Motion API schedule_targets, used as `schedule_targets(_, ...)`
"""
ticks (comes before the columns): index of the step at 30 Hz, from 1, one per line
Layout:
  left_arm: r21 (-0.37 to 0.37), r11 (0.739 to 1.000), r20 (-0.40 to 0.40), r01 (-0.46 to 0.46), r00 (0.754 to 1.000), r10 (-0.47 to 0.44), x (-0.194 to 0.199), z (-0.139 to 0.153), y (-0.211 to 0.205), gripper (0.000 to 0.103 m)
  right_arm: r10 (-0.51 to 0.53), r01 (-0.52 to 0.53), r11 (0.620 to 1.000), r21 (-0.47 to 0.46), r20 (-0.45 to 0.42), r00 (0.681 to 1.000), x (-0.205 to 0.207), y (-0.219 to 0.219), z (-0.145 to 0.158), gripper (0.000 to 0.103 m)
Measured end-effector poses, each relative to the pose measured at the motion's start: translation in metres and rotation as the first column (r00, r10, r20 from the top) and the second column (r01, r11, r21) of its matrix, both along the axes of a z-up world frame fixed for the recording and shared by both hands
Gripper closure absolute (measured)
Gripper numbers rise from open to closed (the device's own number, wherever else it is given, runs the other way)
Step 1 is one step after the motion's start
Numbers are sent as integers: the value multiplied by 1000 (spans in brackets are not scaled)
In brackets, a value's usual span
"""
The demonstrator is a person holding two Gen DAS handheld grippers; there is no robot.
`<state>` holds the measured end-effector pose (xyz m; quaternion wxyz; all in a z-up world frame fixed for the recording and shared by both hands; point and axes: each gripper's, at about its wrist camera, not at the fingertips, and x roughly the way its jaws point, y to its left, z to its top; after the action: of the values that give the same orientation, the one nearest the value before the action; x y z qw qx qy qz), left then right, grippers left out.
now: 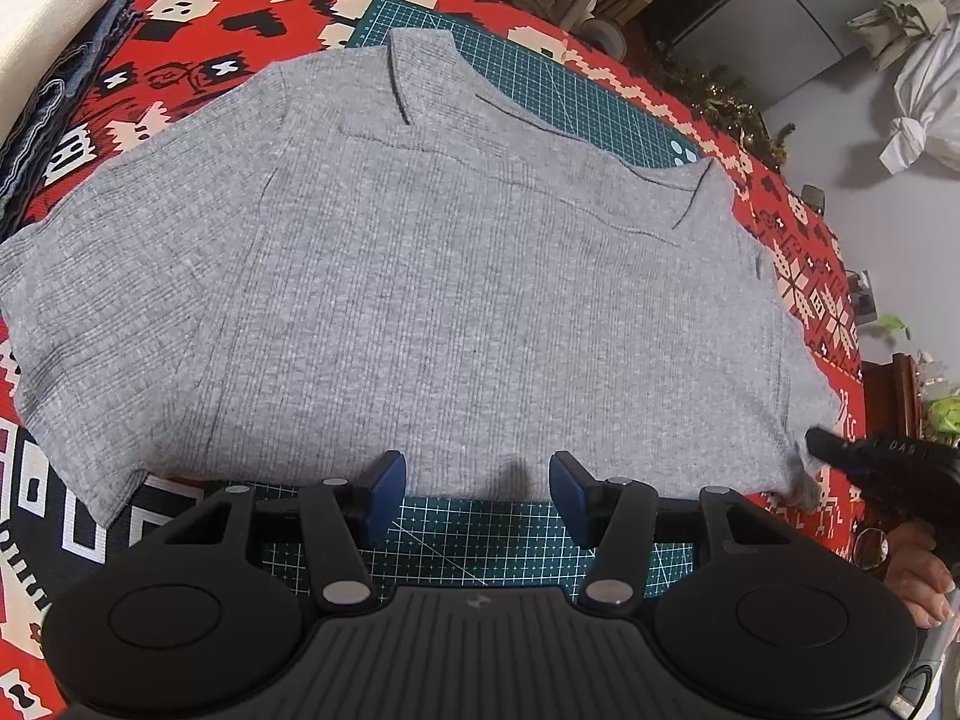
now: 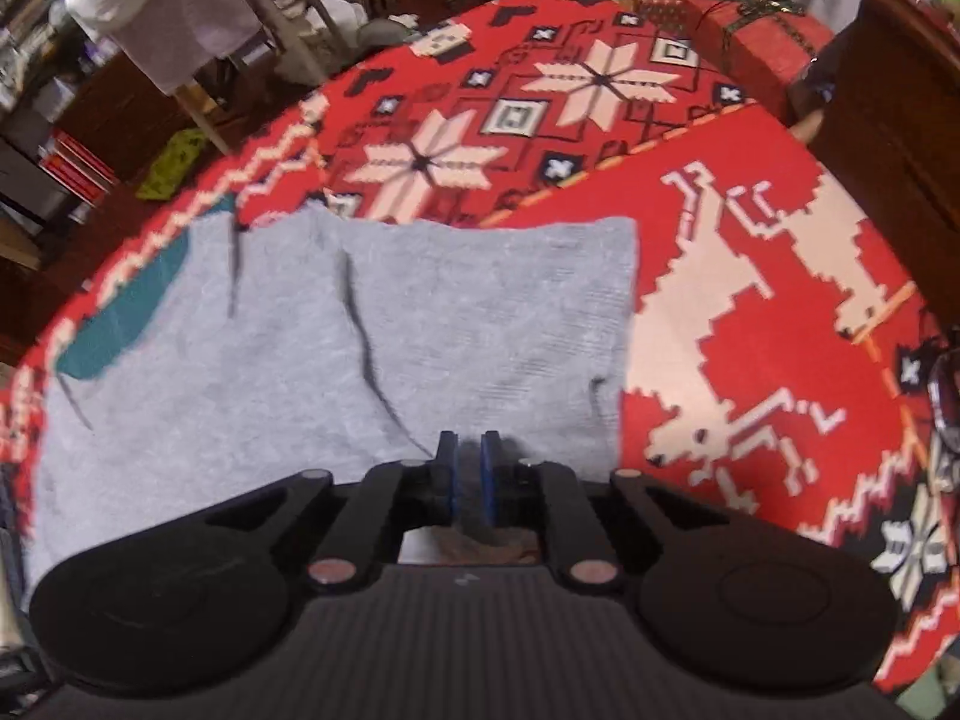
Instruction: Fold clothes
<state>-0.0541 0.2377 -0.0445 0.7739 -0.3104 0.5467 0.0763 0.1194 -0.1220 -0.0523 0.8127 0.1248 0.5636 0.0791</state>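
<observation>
Lying flat on the worktop, the grey ribbed shirt [image 1: 420, 276] is spread back-up across a green cutting mat [image 1: 558, 78] and a red patterned cloth [image 1: 198, 18], collar end farthest from me, hem nearest. My left gripper [image 1: 477, 492] hovers over the near hem, its fingers spread roughly halfway with only mat between them, gripping nothing. My right gripper [image 2: 468, 468] sits at the shirt's near right corner; its fingers are slightly apart, with a narrow gap, and whether fabric is in that gap I can't tell. Right view is blurred. I judge no fold made yet: shirt flattened, first fold pending. Next move calls for both grippers pinching an edge and carrying it over evenly. Dark folded denim [image 1: 54, 120] lies far left.
</observation>
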Motion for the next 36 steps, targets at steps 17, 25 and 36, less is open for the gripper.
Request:
schedule_targets(17, 16, 1000, -13, 9, 1000, -9, 2, -3, -3, 50, 132, -110, 979, -174, 119, 984, 7, 54, -2, 101)
schedule_targets(25, 17, 1000, -10, 11, 1000, -10, 2, -2, -3, 50, 100, -83, 987, -140, 119, 988, 10, 44, -6, 98)
schedule_targets(36, 18, 1000, -10, 12, 1000, -12, 2, -2, -4, 50, 157, -131, 976, -173, 150, 976, 5, 60, -5, 100)
